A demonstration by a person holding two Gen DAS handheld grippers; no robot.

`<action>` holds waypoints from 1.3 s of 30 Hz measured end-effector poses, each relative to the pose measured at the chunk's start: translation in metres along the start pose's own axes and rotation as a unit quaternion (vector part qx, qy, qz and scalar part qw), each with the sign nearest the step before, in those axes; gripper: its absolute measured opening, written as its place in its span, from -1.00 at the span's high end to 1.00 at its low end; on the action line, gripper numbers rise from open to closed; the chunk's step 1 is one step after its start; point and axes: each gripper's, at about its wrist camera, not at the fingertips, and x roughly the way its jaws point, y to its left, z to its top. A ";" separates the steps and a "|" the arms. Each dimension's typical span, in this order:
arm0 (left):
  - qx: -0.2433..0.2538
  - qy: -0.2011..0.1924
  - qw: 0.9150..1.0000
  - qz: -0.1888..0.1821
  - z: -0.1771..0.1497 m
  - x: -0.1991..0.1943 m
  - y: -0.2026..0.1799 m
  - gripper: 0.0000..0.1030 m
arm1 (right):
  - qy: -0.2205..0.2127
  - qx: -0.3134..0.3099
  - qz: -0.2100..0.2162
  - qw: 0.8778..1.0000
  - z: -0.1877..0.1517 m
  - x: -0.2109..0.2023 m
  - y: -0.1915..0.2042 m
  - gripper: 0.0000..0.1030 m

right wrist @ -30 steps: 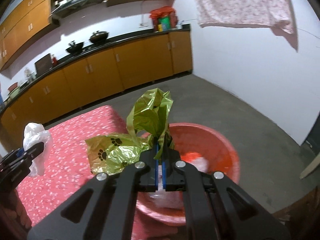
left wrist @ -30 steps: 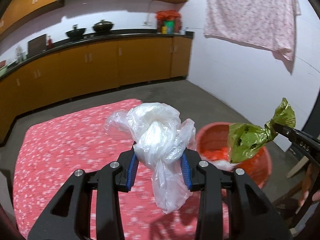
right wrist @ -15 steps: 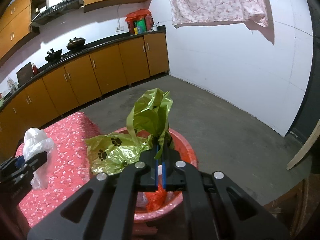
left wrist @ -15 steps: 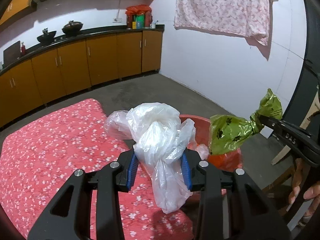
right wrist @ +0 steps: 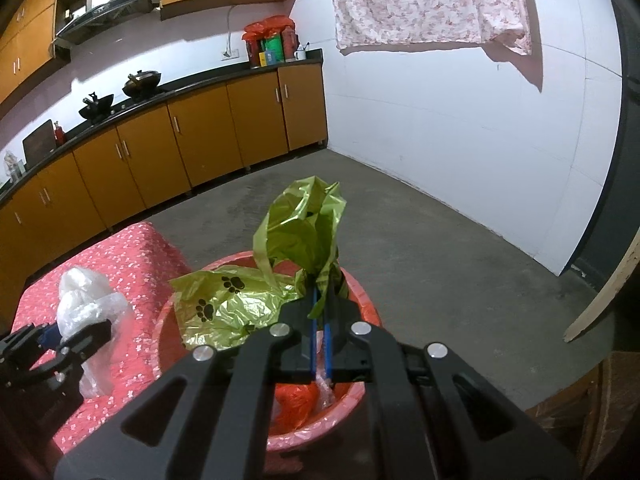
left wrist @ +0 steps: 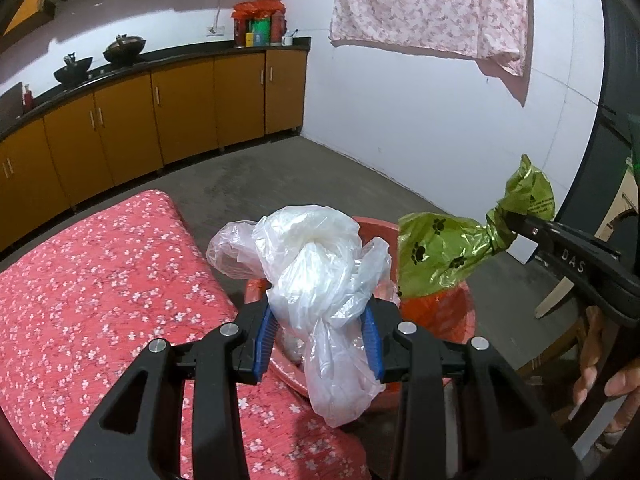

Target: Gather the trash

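Note:
My left gripper (left wrist: 318,342) is shut on a knotted clear plastic bag (left wrist: 320,272), held over the near rim of a red basin (left wrist: 452,312) beside the table edge. The right gripper (right wrist: 320,312) is shut on the twisted neck of a green bag with black paw prints (right wrist: 236,304), which hangs above the red basin (right wrist: 360,288). In the left wrist view the green bag (left wrist: 436,252) and the right gripper (left wrist: 516,228) come in from the right. The right wrist view shows the clear bag (right wrist: 86,300) in the left gripper (right wrist: 76,334) at lower left. Orange and clear trash lies in the basin.
A table with a pink flowered cloth (left wrist: 100,300) stands left of the basin. Orange cabinets (left wrist: 180,112) with a dark counter run along the back wall. A flowered cloth (left wrist: 432,4) hangs on the white wall. A person's hand (left wrist: 604,376) shows at lower right, near a wooden chair.
Both grippers have moved right and a little down, from over the table toward the basin. Each still grips its bag; the green bag now hangs over the basin.

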 end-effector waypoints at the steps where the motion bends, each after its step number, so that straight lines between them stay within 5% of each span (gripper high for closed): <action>1: 0.000 0.001 1.000 -0.001 -0.001 0.001 0.000 0.27 | 0.001 0.000 -0.001 1.000 0.001 0.001 0.000 0.92; 15: 0.019 0.023 0.999 -0.015 0.001 0.039 -0.017 0.26 | 0.004 -0.005 -0.010 1.000 0.009 0.023 0.001 0.89; 24: 0.013 0.033 0.999 -0.012 -0.002 0.053 -0.016 0.03 | 0.012 -0.006 0.030 0.999 0.012 0.035 0.003 0.78; 35: 0.007 0.028 0.999 -0.013 -0.001 0.047 -0.015 -0.15 | -0.002 0.011 0.021 1.000 0.007 0.019 -0.013 0.25; 39: -0.001 0.015 1.000 -0.002 -0.001 0.032 -0.006 -0.25 | -0.014 0.019 0.012 1.000 0.006 0.007 -0.021 -0.24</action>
